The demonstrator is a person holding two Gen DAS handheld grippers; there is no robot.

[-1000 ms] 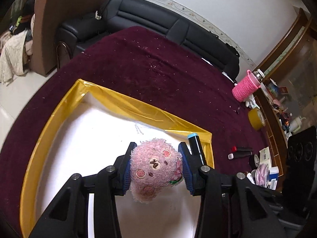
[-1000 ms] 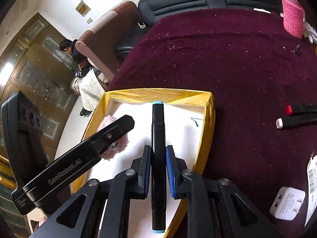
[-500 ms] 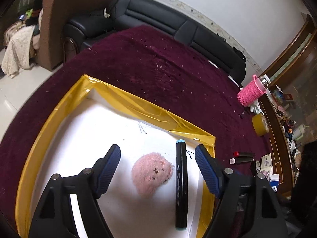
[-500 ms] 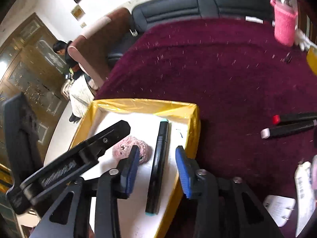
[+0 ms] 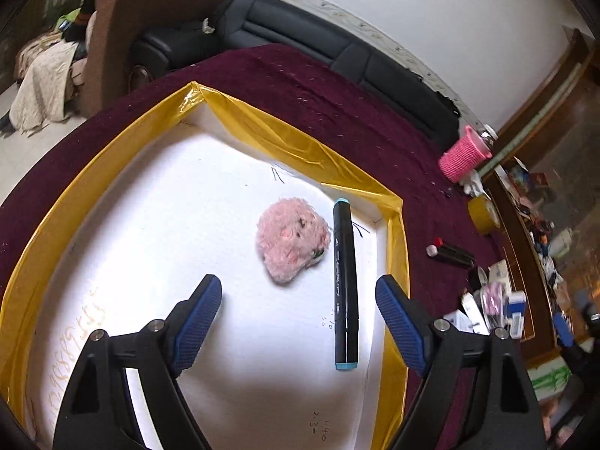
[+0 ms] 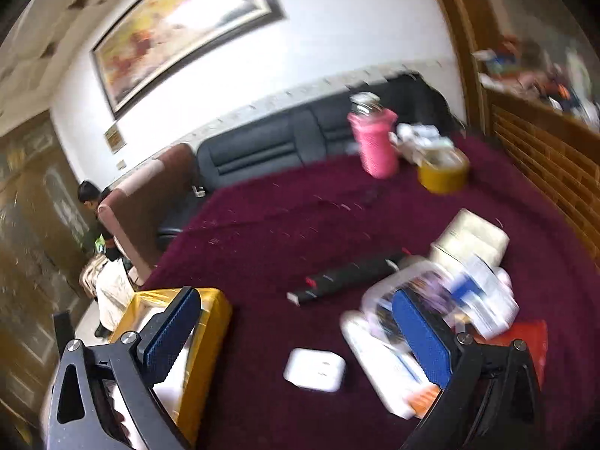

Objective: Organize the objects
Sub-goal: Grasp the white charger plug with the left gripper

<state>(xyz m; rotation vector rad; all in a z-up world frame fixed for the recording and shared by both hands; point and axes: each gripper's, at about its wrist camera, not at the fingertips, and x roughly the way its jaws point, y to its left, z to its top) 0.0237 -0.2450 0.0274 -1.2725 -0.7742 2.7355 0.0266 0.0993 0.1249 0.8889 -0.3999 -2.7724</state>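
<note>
Lying in tray (image 5: 262,138): marker (image 5: 345,285), print unreadable; "50", "10" handwritten beside.

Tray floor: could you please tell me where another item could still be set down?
The tray has bare white floor left of the plush toy, out to the yellow rim. It is crowded by the right rim, where the marker lies beside the toy.

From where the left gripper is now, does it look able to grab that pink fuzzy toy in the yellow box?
Probably yes. The left gripper is open and empty, with the pink plush toy just ahead in the tray; only the black marker lies close beside it.
</note>
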